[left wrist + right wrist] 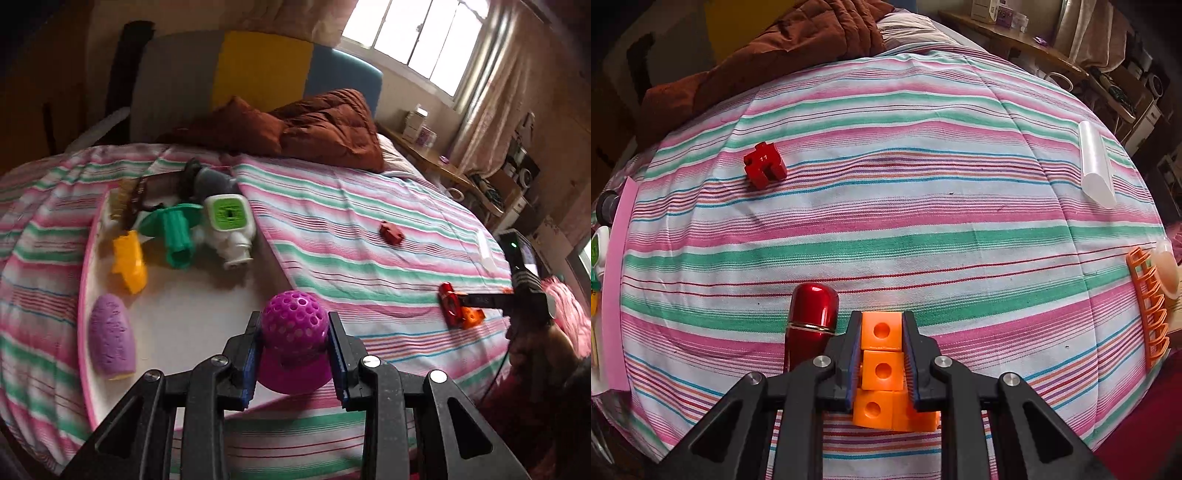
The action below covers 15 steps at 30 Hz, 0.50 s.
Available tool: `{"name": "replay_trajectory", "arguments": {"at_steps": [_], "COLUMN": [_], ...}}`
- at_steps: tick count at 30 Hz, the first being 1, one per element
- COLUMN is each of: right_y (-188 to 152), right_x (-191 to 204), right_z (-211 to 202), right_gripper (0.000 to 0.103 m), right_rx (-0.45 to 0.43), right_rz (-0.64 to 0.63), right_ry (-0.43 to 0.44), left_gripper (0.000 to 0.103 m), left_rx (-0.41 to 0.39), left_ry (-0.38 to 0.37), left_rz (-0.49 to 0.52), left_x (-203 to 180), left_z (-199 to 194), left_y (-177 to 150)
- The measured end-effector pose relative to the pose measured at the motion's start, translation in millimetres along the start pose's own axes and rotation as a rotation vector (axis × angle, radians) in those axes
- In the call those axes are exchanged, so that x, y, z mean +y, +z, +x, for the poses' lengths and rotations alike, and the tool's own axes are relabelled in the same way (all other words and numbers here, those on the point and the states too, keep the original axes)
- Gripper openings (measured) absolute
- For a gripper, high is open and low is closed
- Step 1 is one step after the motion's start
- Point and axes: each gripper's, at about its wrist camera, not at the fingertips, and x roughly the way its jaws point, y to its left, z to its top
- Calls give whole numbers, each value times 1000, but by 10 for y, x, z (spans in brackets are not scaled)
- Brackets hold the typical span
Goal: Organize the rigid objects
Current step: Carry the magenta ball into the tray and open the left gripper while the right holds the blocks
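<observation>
In the left wrist view my left gripper (pixel 293 326) is shut on a magenta perforated ball with a flared base (pixel 291 325), held over the near right part of the white, pink-rimmed tray (pixel 192 306). In the right wrist view my right gripper (pixel 881 321) points down at the striped bed, shut on a stack of orange linked cubes (pixel 881 356). A shiny red cylinder (pixel 812 321) lies against the left finger. The left wrist view shows the same orange cubes (pixel 473 318) and red cylinder (pixel 448 302) at the far right.
The tray holds a yellow piece (pixel 129 264), a green flanged piece (pixel 175 236), a white-and-green item (pixel 231 225) and a purple oval (pixel 110 332). A red puzzle block (pixel 764 166), a white half-cylinder (pixel 1095 166) and an orange rack (pixel 1148 306) lie on the bed. A brown quilt (pixel 325 125) is bunched by the headboard.
</observation>
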Motion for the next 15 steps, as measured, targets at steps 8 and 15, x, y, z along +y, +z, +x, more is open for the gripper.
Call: {"name": "replay_trajectory", "arguments": {"at_steps": [8,15], "right_y": [13,9], "right_x": [80,47], "right_z": [24,18], "right_gripper": [19,19], "right_rx": [-1,-1], "right_rz": [0,-4], "right_ry": [-1,-2], "left_gripper": [33,33], "left_rx": [114,141], "left_ry": [53,167], "left_rz": [-185,-116], "left_x": [803,910], "left_z": [332,711], "left_y": [185,372]}}
